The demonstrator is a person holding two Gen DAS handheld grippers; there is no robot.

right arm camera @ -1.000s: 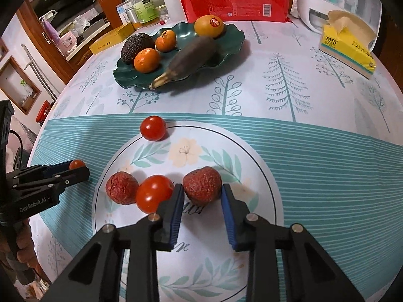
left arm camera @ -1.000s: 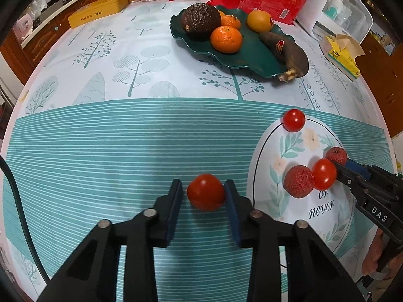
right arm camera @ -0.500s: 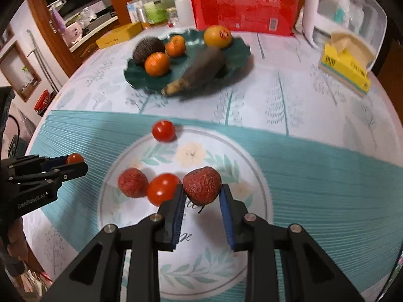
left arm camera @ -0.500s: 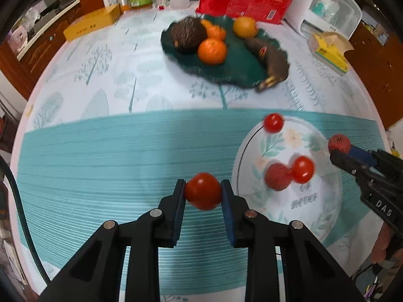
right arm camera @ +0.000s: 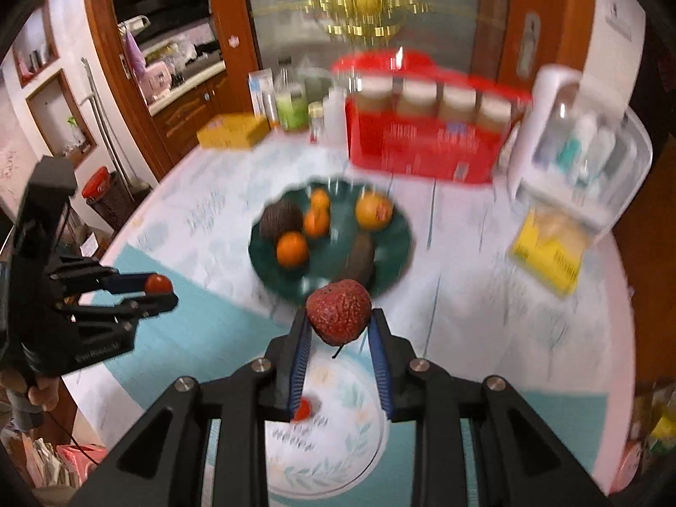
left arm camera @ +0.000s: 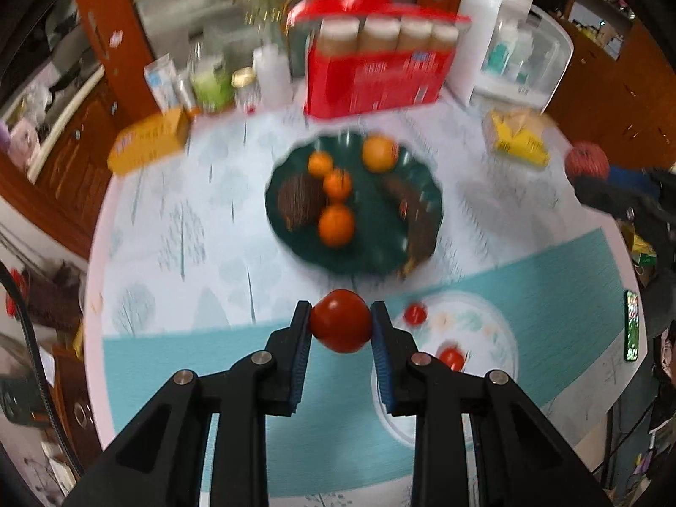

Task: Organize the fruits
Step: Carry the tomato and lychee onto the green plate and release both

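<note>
My left gripper [left arm camera: 341,326] is shut on a red tomato [left arm camera: 340,326] and holds it high above the table; it also shows in the right wrist view [right arm camera: 157,286]. My right gripper [right arm camera: 339,324] is shut on a wrinkled dark-red fruit [right arm camera: 339,315], also high up; that fruit shows at the right of the left wrist view [left arm camera: 586,162]. Below lies the white floral plate [left arm camera: 477,321] with small red tomatoes [left arm camera: 415,313] on it. The dark green dish [right arm camera: 397,249] holds oranges [right arm camera: 291,248], an avocado [right arm camera: 280,219] and a dark banana [right arm camera: 358,257].
A red box [right arm camera: 422,148] with jars, bottles [right arm camera: 291,106], a yellow box [right arm camera: 232,136], a yellow tissue pack [right arm camera: 549,253] and a white appliance [right arm camera: 587,143] stand along the table's far side. Wooden cabinets surround the round table.
Both grippers have risen well above the table with their fruits. The view now looks down from higher, and the frames are motion-blurred.
</note>
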